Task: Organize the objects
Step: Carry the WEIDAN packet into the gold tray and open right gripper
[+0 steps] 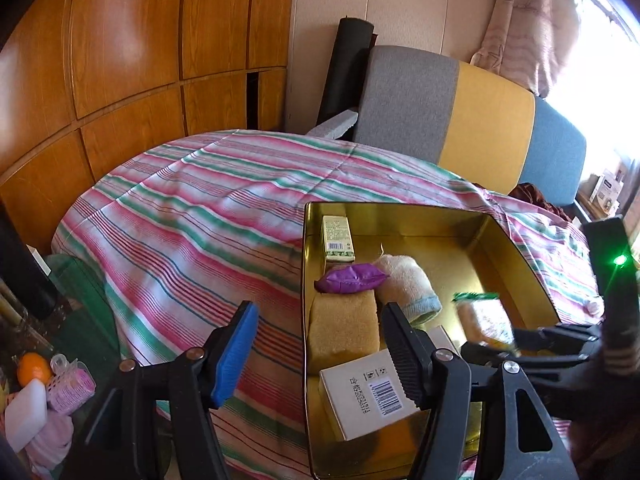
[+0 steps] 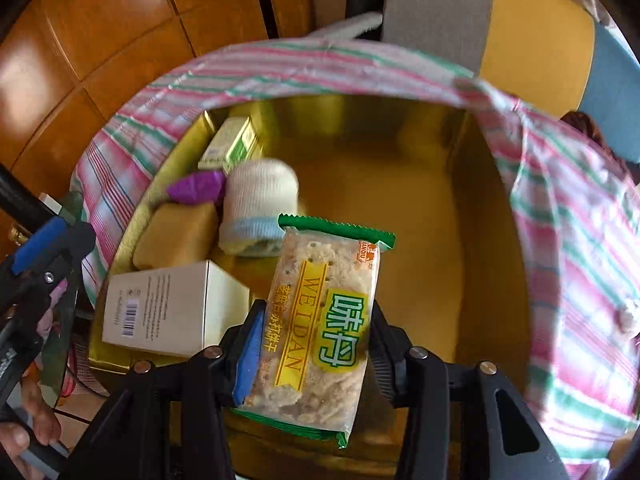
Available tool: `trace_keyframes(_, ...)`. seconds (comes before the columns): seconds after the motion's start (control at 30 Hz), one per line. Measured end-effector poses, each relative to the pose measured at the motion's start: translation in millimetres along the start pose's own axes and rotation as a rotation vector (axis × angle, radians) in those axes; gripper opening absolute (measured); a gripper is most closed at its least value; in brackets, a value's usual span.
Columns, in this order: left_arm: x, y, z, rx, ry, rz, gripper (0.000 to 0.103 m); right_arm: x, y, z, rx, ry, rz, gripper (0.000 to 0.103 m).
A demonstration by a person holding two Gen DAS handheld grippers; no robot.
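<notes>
A gold tin tray (image 1: 500, 240) (image 2: 420, 208) lies on the striped bed. In it are a white box (image 1: 368, 396) (image 2: 160, 312), a yellow sponge (image 1: 344, 328) (image 2: 176, 236), a purple packet (image 1: 352, 278) (image 2: 196, 192), a rolled sock (image 1: 408, 284) (image 2: 256, 204) and a small green box (image 1: 338, 238) (image 2: 232, 144). My right gripper (image 2: 316, 344) is shut on a cracker packet (image 2: 324, 320) and holds it above the tray; the packet also shows in the left wrist view (image 1: 484, 316). My left gripper (image 1: 320, 348) is open and empty over the tray's left rim.
The striped bedspread (image 1: 192, 216) surrounds the tray. A grey, yellow and blue headboard (image 1: 480, 120) stands behind, with wooden wardrobe panels (image 1: 120, 60) at left. An orange (image 1: 34, 368) and toiletries (image 1: 68, 384) sit on a low glass stand at lower left.
</notes>
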State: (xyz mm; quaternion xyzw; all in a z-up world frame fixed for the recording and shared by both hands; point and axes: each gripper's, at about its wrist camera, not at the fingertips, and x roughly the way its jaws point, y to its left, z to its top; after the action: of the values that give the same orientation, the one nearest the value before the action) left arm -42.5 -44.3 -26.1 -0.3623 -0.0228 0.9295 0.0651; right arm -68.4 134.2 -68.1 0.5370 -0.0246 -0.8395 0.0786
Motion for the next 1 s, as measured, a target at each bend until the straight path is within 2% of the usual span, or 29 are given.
trace_keyframes(0.17, 6.4, -2.3, -4.6, 0.006, 0.017, 0.008, 0.065, 12.7, 4.9, -9.0, -0.007, 0.03, -0.005, 0.049)
trace_keyframes(0.33, 9.5, -5.0, -7.7, 0.014, 0.026, 0.01, 0.065, 9.9, 11.9, -14.8, -0.035, 0.012, -0.017, 0.049)
trace_keyframes(0.7, 6.3, -5.8, -7.5, 0.01, 0.017, 0.015, 0.065, -39.6, 21.8, -25.5, -0.069, -0.206, -0.124, 0.049)
trace_keyframes(1.0, 2.5, -14.5, -8.2, 0.027, 0.016, 0.001, 0.065, -68.8, 22.7, -18.0, -0.071, -0.292, -0.165, 0.049)
